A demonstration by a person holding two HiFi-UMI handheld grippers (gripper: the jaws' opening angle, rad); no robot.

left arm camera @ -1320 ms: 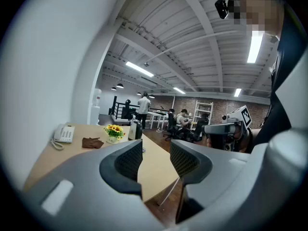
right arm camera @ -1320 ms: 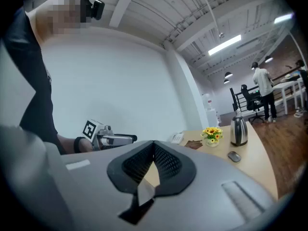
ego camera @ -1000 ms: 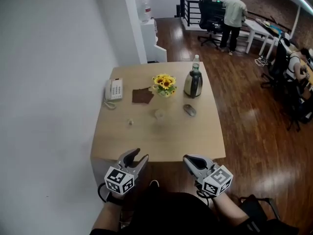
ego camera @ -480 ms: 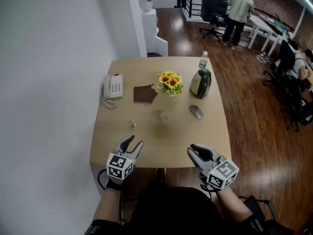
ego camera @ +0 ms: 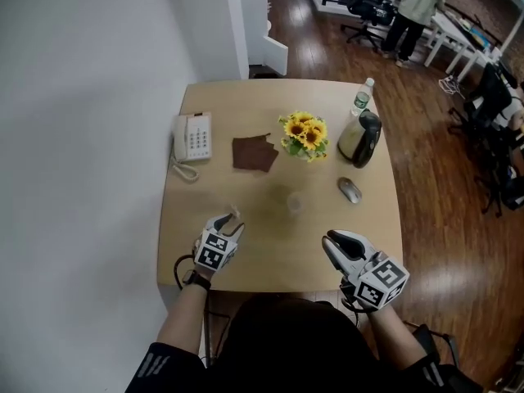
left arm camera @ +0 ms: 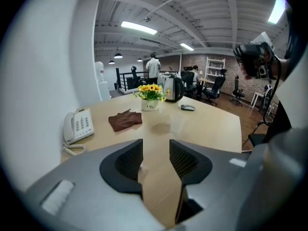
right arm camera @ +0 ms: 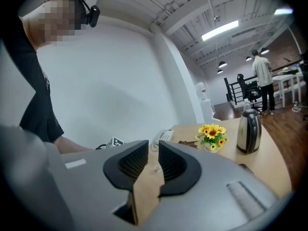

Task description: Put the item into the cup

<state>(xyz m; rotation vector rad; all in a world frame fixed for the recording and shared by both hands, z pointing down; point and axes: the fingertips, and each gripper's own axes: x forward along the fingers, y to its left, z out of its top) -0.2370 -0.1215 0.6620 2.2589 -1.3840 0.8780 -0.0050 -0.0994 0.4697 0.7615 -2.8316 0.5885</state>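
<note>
Small pale item (left arm camera: 141,170), too blurred for me to name, sits on the light wooden table (ego camera: 270,252) at its near left. It's in the gap between the jaws of my left gripper (ego camera: 231,222), close to the left-hand pad. Can't tell if that pad touches it. Left jaws are spread and not pinching. The gripper is low over the table and points to the far side. Clear plastic cup (ego camera: 293,203) stands upright mid-table, beyond the item and to its right, well apart from it. In the left gripper view it's in line just right of the jaw gap. Right gripper (ego camera: 330,242) hangs over the near right part of the table. Its jaws are parted by a narrow gap with nothing gripped, only bare tabletop between the pads. Far half of the table, left to right: white desk telephone (ego camera: 191,136), brown cloth (ego camera: 253,152) lying flat, small pot of yellow sunflowers (ego camera: 305,133), steel kettle with black handle (ego camera: 360,140) with a clear water bottle (ego camera: 363,97) just behind it. Grey computer mouse (ego camera: 350,190) lies on the near side of the kettle, right of the cup.
</note>
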